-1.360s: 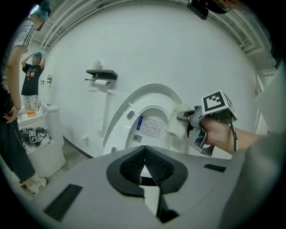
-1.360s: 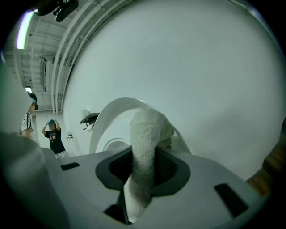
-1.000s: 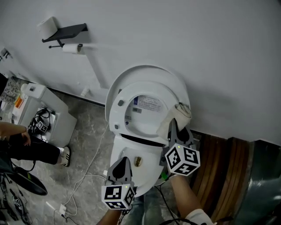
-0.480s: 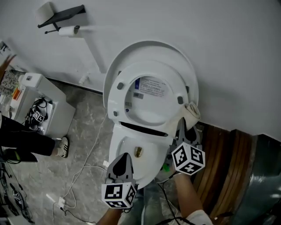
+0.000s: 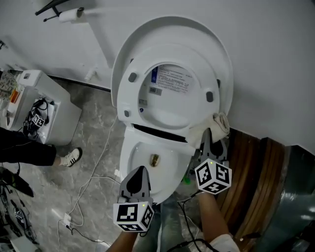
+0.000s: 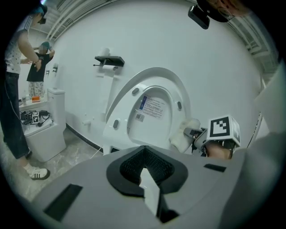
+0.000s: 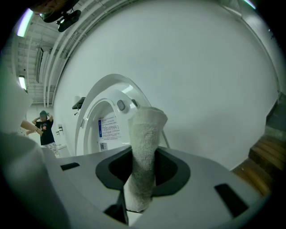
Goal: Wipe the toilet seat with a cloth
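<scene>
Pinching a folded off-white cloth (image 7: pixel 144 143), the right gripper (image 5: pixel 207 142) has its jaws closed on the lower part of it, and the free end stands up past the jaw tips. Head view: the cloth sits at the lower right edge of the raised toilet seat (image 5: pixel 129 98), just beside the rim of the lid (image 5: pixel 219 54) behind it, near the hinge end. Actual contact with the seat cannot be told. The left gripper (image 5: pixel 139 172) has its jaws pressed together with nothing between them. It hangs over the front of the bowl (image 5: pixel 140 152), apart from seat and cloth. Against a second ago: the cloth was higher up the seat's right edge, and both grippers have come down, the right one further. The person at the left then showed a hand and dark trouser legs; now only one leg and a white shoe (image 5: pixel 72 157) show. Around: seat and lid are both tipped up against the white wall (image 5: pixel 266 59), with a printed label (image 5: pixel 170 81) showing through the seat ring. A paper roll (image 5: pixel 69 14) hangs on the wall at upper left. A white cabinet (image 5: pixel 47 106) stands at the floor's left side with cables on top. A white cable (image 5: pixel 96 179) trails across the grey marbled floor (image 5: pixel 93 128). Wooden panelling (image 5: pixel 248 172) lies right of the bowl. In the head view the right gripper's marker cube and the forearm cover the bowl's right side.
</scene>
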Available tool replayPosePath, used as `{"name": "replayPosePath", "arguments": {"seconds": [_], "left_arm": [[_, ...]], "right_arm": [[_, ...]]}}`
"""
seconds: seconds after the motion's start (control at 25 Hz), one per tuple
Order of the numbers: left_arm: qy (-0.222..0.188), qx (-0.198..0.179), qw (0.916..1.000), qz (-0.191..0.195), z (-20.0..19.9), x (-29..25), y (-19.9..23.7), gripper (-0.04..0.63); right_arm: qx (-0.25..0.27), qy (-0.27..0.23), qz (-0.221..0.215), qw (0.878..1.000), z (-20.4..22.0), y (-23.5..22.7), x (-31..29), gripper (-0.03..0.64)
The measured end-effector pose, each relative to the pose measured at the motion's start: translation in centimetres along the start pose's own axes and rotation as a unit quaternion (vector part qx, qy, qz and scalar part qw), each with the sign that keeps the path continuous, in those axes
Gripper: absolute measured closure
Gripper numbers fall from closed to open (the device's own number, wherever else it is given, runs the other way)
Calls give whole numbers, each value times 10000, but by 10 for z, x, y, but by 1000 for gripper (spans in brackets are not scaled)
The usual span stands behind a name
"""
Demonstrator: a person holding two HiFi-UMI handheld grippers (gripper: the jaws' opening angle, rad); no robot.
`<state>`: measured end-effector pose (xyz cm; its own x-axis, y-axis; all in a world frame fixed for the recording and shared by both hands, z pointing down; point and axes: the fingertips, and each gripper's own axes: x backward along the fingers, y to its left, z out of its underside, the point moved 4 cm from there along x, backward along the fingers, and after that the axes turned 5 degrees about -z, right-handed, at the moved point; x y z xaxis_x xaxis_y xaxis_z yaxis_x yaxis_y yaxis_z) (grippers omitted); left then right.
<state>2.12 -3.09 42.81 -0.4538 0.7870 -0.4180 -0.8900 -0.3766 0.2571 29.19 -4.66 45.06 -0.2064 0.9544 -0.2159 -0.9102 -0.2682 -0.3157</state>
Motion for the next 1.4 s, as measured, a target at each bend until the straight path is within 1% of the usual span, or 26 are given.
{"name": "replayPosePath", "arguments": {"seconds": [0.2, 0.4, 0.64, 0.84, 1.08, 1.24, 1.4], "left_arm": [[55, -18, 10000, 0, 7, -1, 3, 586], [155, 24, 9999, -20, 18, -3, 6, 584], [251, 76, 9997, -22, 34, -4, 10, 586], [241, 85, 9997, -49, 36, -5, 17, 586], [179, 119, 9997, -138, 39, -6, 31, 585], [224, 168, 9994, -198, 48, -6, 40, 584], [270, 209, 9991, -247, 57, -5, 48, 586]], "right_arm": [[38, 8, 34, 10000, 16, -2, 3, 516], [205, -52, 1, 9998, 28, -4, 7, 517], [132, -202, 136, 9996, 44, -2, 14, 517], [344, -68, 233, 9991, 66, -1, 18, 517], [1118, -223, 272, 9931, 85, -2, 18, 516], [1162, -37, 292, 9928, 108, -4, 13, 517], [1128, -10, 328, 9931, 123, -2, 9, 517]]}}
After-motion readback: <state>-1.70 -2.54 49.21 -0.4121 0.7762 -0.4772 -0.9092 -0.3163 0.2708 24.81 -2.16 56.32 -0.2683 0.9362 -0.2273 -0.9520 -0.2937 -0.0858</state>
